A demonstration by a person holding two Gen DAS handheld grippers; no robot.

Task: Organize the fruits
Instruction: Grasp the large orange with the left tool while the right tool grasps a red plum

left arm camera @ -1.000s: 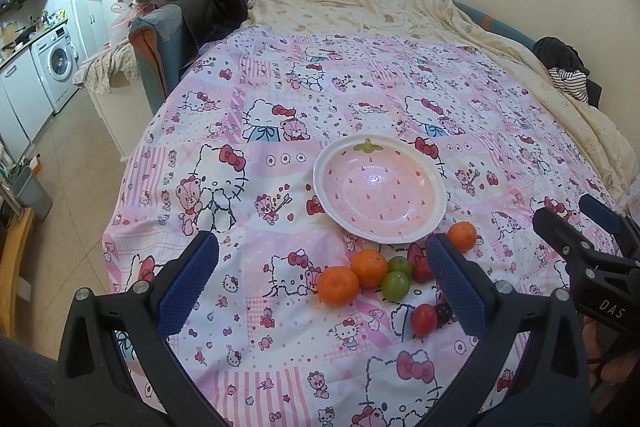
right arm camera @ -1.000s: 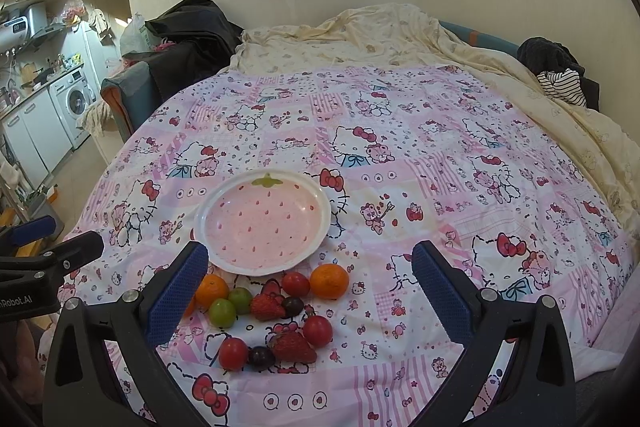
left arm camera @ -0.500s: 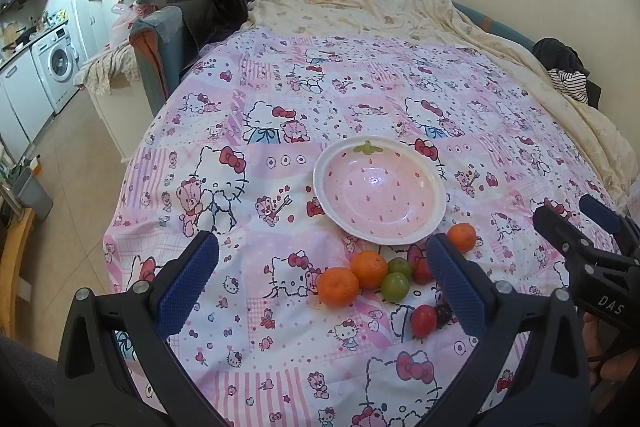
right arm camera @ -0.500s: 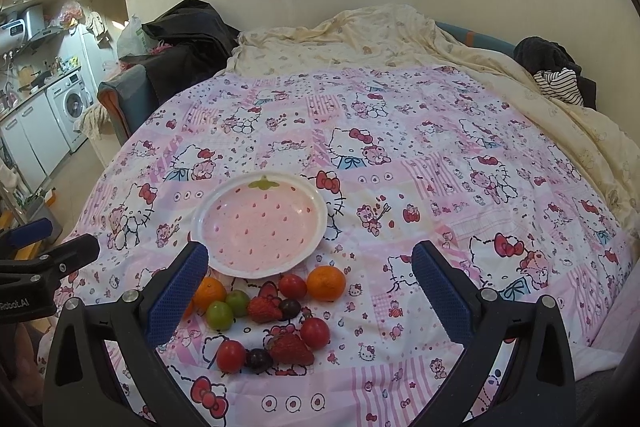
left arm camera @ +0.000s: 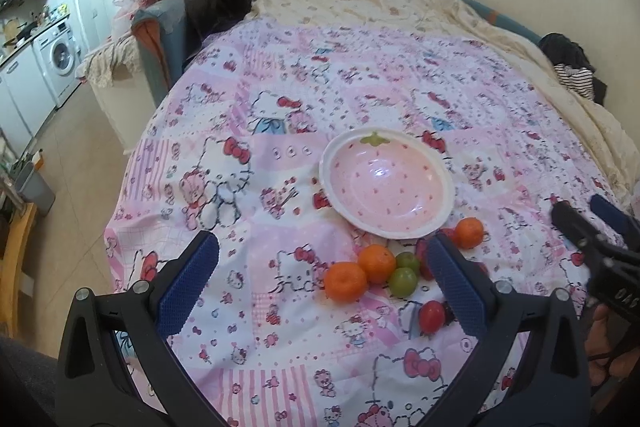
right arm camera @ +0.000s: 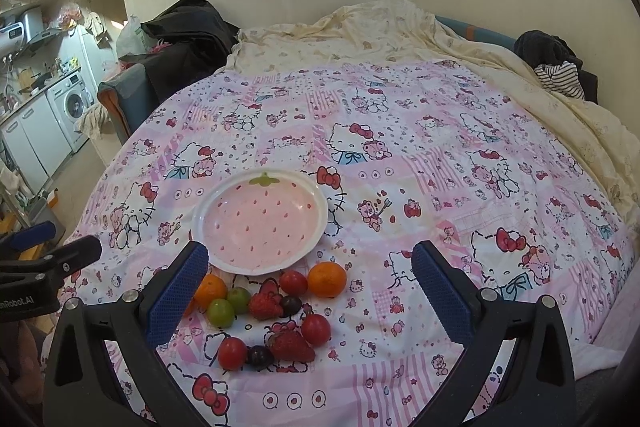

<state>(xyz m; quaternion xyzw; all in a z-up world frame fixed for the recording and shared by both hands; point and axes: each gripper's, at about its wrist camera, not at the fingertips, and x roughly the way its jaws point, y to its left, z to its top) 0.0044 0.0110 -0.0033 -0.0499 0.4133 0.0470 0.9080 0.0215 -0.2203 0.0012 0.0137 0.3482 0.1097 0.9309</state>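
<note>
The fruits lie loose on the bed's pink cartoon-cat quilt (right arm camera: 420, 155), bunched just beside the near rim of the strawberry-patterned plate (right arm camera: 260, 219) and close to the bed's near edge. One orange (right arm camera: 327, 279) sits at the right of the bunch, near the plate rim; a second orange (right arm camera: 211, 291) sits at the left, partly behind the right gripper's left finger. In the left wrist view a third orange (left arm camera: 345, 281) touches that one on its outer side. Two green grapes (right arm camera: 221, 312) touch each other between the oranges. Right of them lie a strawberry (right arm camera: 265, 303), a red tomato (right arm camera: 293, 283) and a dark grape (right arm camera: 291, 305), all touching or nearly so. Closer to the near edge is a second row: a red tomato (right arm camera: 232, 353), a dark grape (right arm camera: 259, 355), a larger strawberry (right arm camera: 291, 345) and another red tomato (right arm camera: 315, 329). The plate holds nothing.

The right gripper (right arm camera: 310, 291) hangs above the bunch, jaws spread wide and holding nothing. The left gripper (left arm camera: 320, 283) hangs over the bunch's left end, jaws likewise spread and holding nothing.

A cream blanket (right arm camera: 380, 31) covers the bed's far end, with dark clothes (right arm camera: 552, 63) at the far right corner. Off the bed's left edge stands a washing machine (right arm camera: 74, 103).
</note>
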